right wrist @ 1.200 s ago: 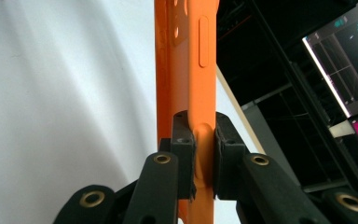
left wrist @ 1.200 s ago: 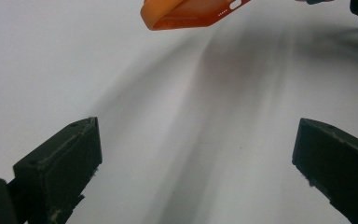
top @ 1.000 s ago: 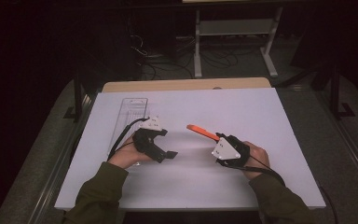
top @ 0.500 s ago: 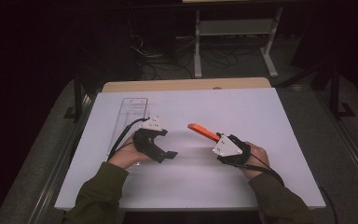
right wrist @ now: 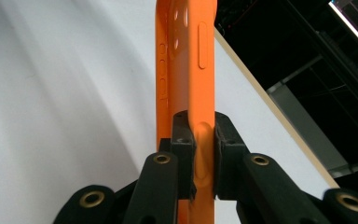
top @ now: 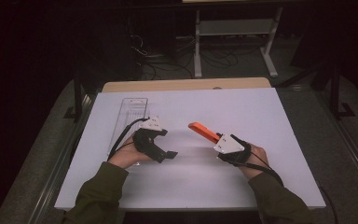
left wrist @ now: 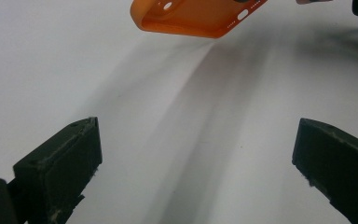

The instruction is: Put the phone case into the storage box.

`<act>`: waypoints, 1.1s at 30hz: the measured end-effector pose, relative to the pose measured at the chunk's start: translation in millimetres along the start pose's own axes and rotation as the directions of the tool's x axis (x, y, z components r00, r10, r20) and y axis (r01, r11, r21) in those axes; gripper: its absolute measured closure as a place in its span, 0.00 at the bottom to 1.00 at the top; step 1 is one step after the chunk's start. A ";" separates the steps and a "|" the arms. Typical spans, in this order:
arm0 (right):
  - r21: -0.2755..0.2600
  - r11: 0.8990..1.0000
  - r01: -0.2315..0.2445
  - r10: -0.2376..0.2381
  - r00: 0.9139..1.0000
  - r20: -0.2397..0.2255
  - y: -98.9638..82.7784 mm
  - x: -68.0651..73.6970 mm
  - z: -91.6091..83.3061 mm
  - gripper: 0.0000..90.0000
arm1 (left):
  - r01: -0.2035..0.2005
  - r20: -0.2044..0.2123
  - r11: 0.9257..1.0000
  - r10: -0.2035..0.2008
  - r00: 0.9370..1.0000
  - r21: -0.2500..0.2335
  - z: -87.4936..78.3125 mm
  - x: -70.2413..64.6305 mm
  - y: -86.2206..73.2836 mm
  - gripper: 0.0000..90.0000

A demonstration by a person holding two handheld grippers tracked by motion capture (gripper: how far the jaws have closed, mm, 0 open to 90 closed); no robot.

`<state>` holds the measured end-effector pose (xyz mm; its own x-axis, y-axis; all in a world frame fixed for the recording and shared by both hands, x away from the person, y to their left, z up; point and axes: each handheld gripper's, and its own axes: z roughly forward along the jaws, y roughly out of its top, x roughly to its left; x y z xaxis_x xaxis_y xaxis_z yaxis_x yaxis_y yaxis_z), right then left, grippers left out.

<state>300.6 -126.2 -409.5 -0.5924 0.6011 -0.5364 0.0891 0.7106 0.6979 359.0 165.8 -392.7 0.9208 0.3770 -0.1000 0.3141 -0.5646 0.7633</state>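
While the high view sets out the whole white table (top: 279,121), it gives the orange phone case (top: 204,132) only as a small slanted bar held off the surface, near the middle of the table, and its detail is too small to read there. The right gripper (top: 219,140) has it by one end, and the free end points away from the person toward the left gripper (top: 165,142), which sits a little apart from the case on its other side. Beyond the left gripper, toward the table's far left part, lies a clear plastic tray (top: 131,112).

From the right gripper view, the grip is plain: the two black jaws are clenched on the narrow edge of the orange phone case (right wrist: 196,93), pads pressed against both faces, and the case rises straight up between them. Side button cut-outs and small holes show along its edge, with the table (right wrist: 51,116) behind.

Seen from the left gripper view, that gripper's own jaws stand wide apart with nothing between them, only bare table (left wrist: 191,140) below. A rounded corner of the orange phone case (left wrist: 191,21) hangs above the table ahead of them, its shadow falling across the surface toward the jaws.
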 end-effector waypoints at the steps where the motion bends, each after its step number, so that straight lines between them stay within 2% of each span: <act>1: 0.002 1.000 -0.011 0.011 1.000 -0.003 0.1 0.0 -0.1 0.88 | 0.000 0.000 1.000 0.000 1.000 0.001 -0.1 0.0 0.0 0.01; 3: -0.001 1.000 -0.017 0.017 1.000 -0.007 0.1 -1.4 0.1 0.88 | 0.001 0.000 1.000 -0.001 1.000 0.000 0.0 0.0 0.0 0.01; 6: -0.004 0.997 -0.081 0.081 0.996 -0.026 0.7 -2.1 -0.6 0.88 | 0.003 0.000 1.000 -0.003 1.000 0.001 -0.2 -0.2 0.2 0.01; 10: -0.009 0.993 -0.121 0.121 0.992 -0.042 0.2 -6.4 -0.8 0.88 | -0.004 -0.003 1.000 0.004 1.000 0.002 -0.3 0.4 0.4 0.01; 16: -0.006 0.979 -0.204 0.203 0.976 -0.073 -1.1 -11.1 -0.6 0.88 | -0.005 -0.003 1.000 0.005 1.000 0.001 -0.2 0.6 0.4 0.01; 18: -0.002 0.977 -0.212 0.211 0.974 -0.079 -1.6 -12.7 -0.3 0.88 | -0.006 -0.003 1.000 0.007 1.000 0.002 -0.2 0.6 0.4 0.01; 20: 0.001 0.969 -0.246 0.245 0.966 -0.088 -1.6 -13.3 -0.3 0.88 | -0.006 -0.003 1.000 0.006 1.000 0.001 -0.2 0.7 0.4 0.01; 22: 0.002 0.965 -0.264 0.262 0.960 -0.095 -1.9 -14.5 -0.3 0.88 | -0.006 -0.002 1.000 0.006 1.000 0.001 -0.2 0.7 0.4 0.01; 23: 0.003 0.958 -0.286 0.285 0.953 -0.103 -1.9 -15.0 -0.5 0.88 | -0.005 -0.003 1.000 0.005 1.000 0.000 -0.1 0.7 0.4 0.01; 27: -0.003 0.946 -0.323 0.320 0.940 -0.119 -3.3 -18.8 -0.4 0.88 | -0.004 -0.002 1.000 0.004 1.000 0.001 -0.2 0.7 0.4 0.01; 28: -0.001 0.937 -0.350 0.347 0.929 -0.126 -3.3 -18.8 -0.6 0.88 | -0.005 -0.002 1.000 0.005 1.000 0.002 -0.2 0.7 0.4 0.01; 32: -0.014 0.929 -0.370 0.365 0.921 -0.140 -5.4 -23.6 -0.2 0.88 | -0.002 -0.001 1.000 0.002 1.000 0.001 -0.3 0.8 0.4 0.01; 33: -0.008 0.922 -0.386 0.381 0.913 -0.145 -5.7 -23.9 -0.5 0.88 | -0.002 -0.002 1.000 0.002 1.000 0.001 -0.3 0.8 0.4 0.01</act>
<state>313.8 -144.8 -400.4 -0.6232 0.7666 -0.1549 0.3043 0.4201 0.8550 359.8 166.1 -392.3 0.9211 0.3770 -0.0975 0.3124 -0.5661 0.7629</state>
